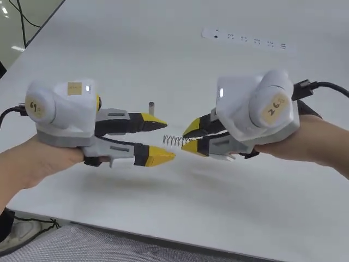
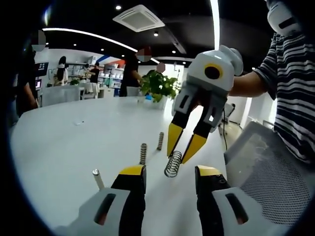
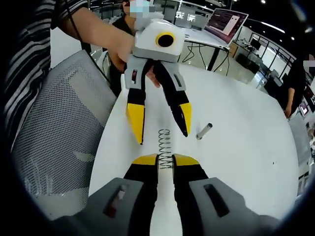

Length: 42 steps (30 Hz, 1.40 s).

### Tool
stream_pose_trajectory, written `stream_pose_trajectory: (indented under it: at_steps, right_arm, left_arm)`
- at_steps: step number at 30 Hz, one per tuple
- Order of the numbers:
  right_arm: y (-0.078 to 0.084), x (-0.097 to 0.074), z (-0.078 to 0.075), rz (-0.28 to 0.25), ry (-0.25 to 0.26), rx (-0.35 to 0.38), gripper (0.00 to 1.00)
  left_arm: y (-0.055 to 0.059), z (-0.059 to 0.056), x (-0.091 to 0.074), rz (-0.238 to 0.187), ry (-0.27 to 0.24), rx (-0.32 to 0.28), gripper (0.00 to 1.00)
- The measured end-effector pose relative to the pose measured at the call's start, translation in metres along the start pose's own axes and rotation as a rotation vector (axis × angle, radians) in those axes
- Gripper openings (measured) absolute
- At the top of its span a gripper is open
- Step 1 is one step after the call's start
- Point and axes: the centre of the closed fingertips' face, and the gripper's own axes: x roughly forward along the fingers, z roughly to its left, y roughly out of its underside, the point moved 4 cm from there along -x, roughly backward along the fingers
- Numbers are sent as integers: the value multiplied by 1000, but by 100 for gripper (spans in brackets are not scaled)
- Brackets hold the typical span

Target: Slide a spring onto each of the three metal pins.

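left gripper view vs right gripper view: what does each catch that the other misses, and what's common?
Left gripper view adds: two upright springs, apparently already on pins, standing on the table. Right gripper view adds: a laptop in the background. Shared: the spring pinched in the right claw, the open left claw, the bare pin and the mesh chair.

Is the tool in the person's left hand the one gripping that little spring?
No, the spring is pinched between the tips of the right tool, while the left tool stands open.
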Motion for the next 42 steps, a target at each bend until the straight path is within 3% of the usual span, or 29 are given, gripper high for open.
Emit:
stream_pose_trajectory:
  at_steps: [19, 42]
  right_arm:
    - [-1, -3, 7, -5, -2, -15, 12]
    - [2, -3, 12, -7, -1, -20, 12]
  left_arm:
    - [3, -10, 7, 25, 58, 17, 13]
    - [0, -13, 8, 11, 65, -7, 8]
